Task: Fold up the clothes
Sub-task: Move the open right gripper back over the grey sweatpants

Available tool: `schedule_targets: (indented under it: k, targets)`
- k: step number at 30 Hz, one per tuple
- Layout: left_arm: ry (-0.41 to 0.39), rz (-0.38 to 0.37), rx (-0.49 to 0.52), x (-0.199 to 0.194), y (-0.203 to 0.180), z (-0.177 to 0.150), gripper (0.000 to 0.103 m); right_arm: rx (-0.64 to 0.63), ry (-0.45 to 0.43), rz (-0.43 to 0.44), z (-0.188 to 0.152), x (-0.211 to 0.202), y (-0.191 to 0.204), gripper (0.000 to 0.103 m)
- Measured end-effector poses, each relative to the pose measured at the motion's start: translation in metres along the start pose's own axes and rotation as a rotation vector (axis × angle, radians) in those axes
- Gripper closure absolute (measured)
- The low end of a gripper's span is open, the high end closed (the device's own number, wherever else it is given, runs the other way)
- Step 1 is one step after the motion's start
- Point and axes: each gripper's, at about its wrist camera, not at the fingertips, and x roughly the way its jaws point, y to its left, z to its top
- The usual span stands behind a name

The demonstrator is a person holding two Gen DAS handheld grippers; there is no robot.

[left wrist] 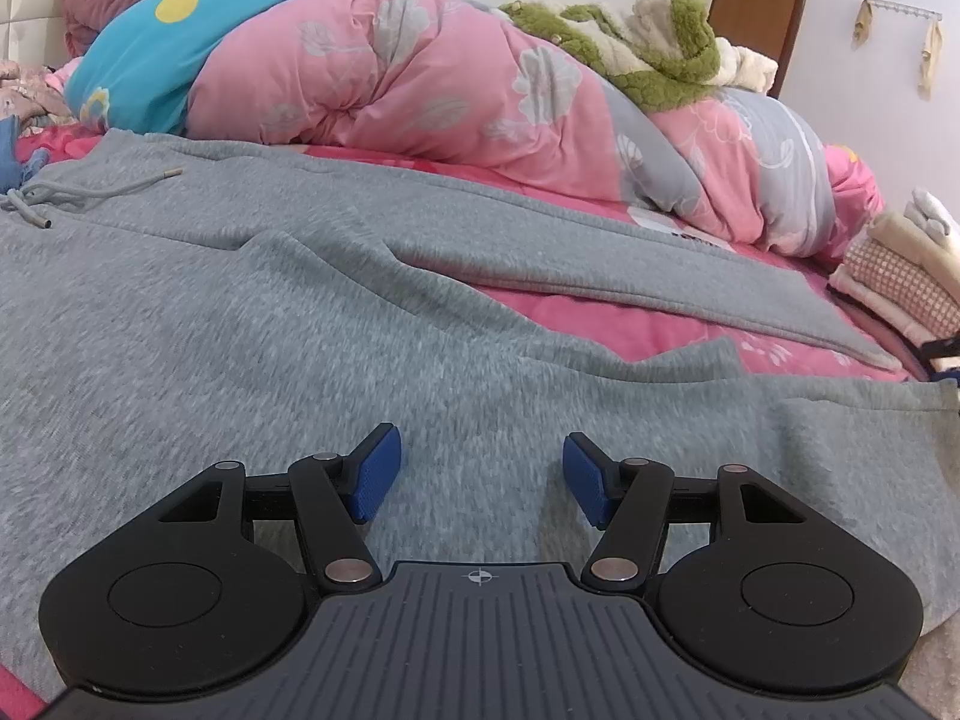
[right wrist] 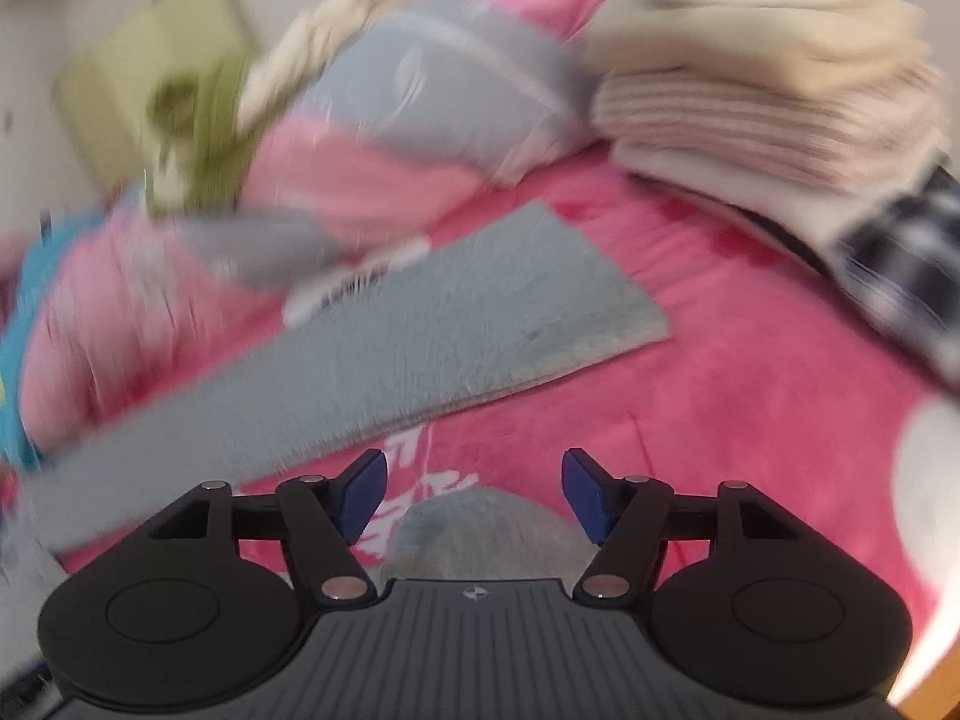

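Note:
Grey sweatpants (left wrist: 252, 300) lie spread over the pink bed sheet (left wrist: 630, 324), drawstrings at the far left. My left gripper (left wrist: 480, 474) hovers low over the near leg, open, its blue pads (left wrist: 375, 474) apart with only cloth beneath them. In the blurred right wrist view the far grey leg (right wrist: 420, 336) stretches diagonally across the sheet. My right gripper (right wrist: 474, 495) stands open above the sheet, with a hump of grey cloth (right wrist: 480, 534) just below and between its fingers, not pinched.
A rumpled pink and grey quilt (left wrist: 420, 78) with a green fleece (left wrist: 654, 42) on top fills the back of the bed. A stack of folded cream and checked clothes (right wrist: 768, 96) sits at the right edge. A brown door (left wrist: 762, 6) stands behind.

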Motion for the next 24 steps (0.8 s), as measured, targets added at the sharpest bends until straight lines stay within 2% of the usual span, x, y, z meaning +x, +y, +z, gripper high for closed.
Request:
schedule_targets:
  k: [5, 7, 10, 11, 12, 18, 20, 22, 24]
  targets:
    - [-0.010, -0.020, -0.022, 0.000, 0.004, -0.001, 0.042, -0.135, 0.270, -0.070, 0.014, 0.048, 0.008, 0.038]
    - [-0.015, -0.030, -0.033, 0.000, 0.006, -0.001, 0.042, -0.170, 0.318, -0.071, 0.012, 0.053, 0.014, 0.044]
    - [-0.026, -0.054, -0.047, -0.001, 0.010, -0.003, 0.042, -0.234, 0.344, -0.074, 0.009, 0.051, 0.027, 0.076]
    - [-0.031, -0.065, -0.056, -0.002, 0.012, -0.003, 0.042, -0.254, 0.339, -0.095, 0.008, 0.048, 0.031, 0.092]
    - [-0.035, -0.078, -0.066, -0.002, 0.015, -0.004, 0.042, -0.279, 0.315, -0.139, 0.007, 0.044, 0.037, 0.093]
    - [-0.048, -0.143, -0.102, -0.003, 0.027, -0.004, 0.042, -0.511, 0.097, -0.494, -0.007, 0.011, 0.082, 0.095]
    - [-0.050, -0.155, -0.108, -0.003, 0.029, -0.005, 0.042, -0.554, 0.024, -0.593, -0.014, 0.008, 0.091, 0.095]
    - [-0.050, -0.164, -0.115, -0.003, 0.031, -0.005, 0.042, -0.544, -0.010, -0.662, -0.018, 0.012, 0.090, 0.095]
    - [-0.050, -0.166, -0.120, -0.004, 0.032, -0.005, 0.042, -0.472, -0.005, -0.690, -0.018, 0.021, 0.079, 0.092]
